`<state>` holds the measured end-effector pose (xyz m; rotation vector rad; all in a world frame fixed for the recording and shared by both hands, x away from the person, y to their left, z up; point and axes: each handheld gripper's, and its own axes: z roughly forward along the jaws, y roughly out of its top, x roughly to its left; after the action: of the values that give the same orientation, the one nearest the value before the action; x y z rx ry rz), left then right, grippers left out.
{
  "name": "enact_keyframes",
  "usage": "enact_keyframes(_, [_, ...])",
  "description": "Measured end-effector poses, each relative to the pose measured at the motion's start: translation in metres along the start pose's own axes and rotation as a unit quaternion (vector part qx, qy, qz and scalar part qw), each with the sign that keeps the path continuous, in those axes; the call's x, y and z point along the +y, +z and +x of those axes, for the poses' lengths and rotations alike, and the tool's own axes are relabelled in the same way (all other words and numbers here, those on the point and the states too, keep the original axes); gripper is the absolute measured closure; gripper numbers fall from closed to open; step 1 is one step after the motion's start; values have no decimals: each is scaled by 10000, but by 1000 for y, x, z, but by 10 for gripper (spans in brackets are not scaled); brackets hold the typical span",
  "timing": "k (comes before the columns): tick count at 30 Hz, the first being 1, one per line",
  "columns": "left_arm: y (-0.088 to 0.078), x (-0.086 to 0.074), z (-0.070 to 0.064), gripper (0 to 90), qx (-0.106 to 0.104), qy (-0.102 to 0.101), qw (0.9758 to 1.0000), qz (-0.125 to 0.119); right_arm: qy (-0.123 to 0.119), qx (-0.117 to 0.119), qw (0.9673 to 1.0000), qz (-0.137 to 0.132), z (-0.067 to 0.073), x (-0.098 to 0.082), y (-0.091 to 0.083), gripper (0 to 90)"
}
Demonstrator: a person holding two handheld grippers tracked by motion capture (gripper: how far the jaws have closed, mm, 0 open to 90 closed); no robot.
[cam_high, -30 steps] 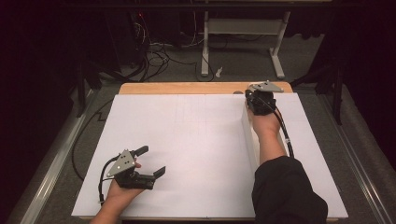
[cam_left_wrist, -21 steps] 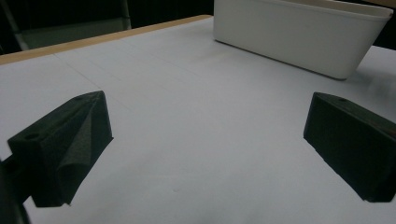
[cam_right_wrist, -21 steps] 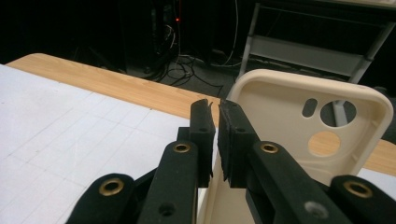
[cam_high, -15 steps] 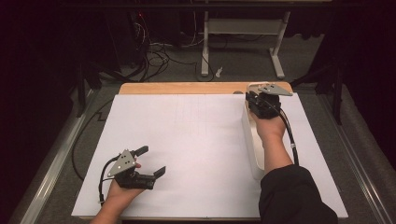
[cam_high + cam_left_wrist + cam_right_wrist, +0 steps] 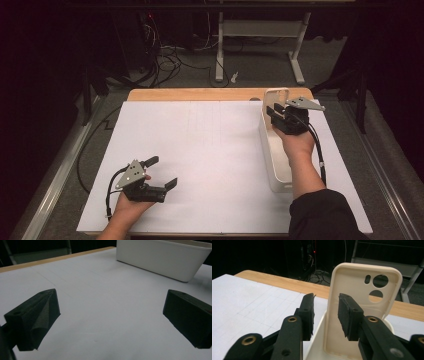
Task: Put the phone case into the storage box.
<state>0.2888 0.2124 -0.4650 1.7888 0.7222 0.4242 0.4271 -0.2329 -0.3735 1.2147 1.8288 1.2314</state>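
Lower left of the high view: left gripper (image 5: pixel 166 172) in a hand, low over the white sheet (image 5: pixel 200 165), jaws spread wide with nothing between them. Same in the left gripper view: two black pads (image 5: pixel 37 317) far apart over bare paper, white bin (image 5: pixel 162 257) at the upper right of that frame.

Right of centre in the high view: long white bin (image 5: pixel 267 150) standing on the sheet, running from the wooden table edge (image 5: pixel 195 94) down toward the lower right. At its far end, upper right: cream phone case (image 5: pixel 276 100) standing upright, leaning inside the bin's end.

Right gripper (image 5: pixel 276 116) just beside the case, jaws partly apart, having just been opening. In the right gripper view: case (image 5: pixel 367 297) upright behind the jaws, camera holes at its top, pads on either side of its left edge, not clearly pressing on it.
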Motion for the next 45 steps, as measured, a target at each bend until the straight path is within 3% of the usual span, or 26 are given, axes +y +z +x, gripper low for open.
enact_keyframes(12, [-1, 0, 1, 18, 41, -22, 10000, -6, 27, 156, 9999, -58, -3, -8, -21, 545])
enact_keyframes(23, [-1, 0, 2, 18, 64, -55, 10000, 18, -29, 340, 9993, -121, 3, -14, -37, 396])
enact_keyframes(32, [0, -1, 3, 17, 84, -80, 9999, 47, -52, 348, 9993, -151, 5, -21, -53, 176])
enact_keyframes(40, [1, -1, 4, 17, 106, -94, 9999, 67, -208, 656, 9973, -238, 10, -27, -69, 43])
enact_keyframes(45, [0, -1, 3, 17, 120, -91, 9999, 46, -172, 592, 9975, -338, 9, -31, -80, 1])
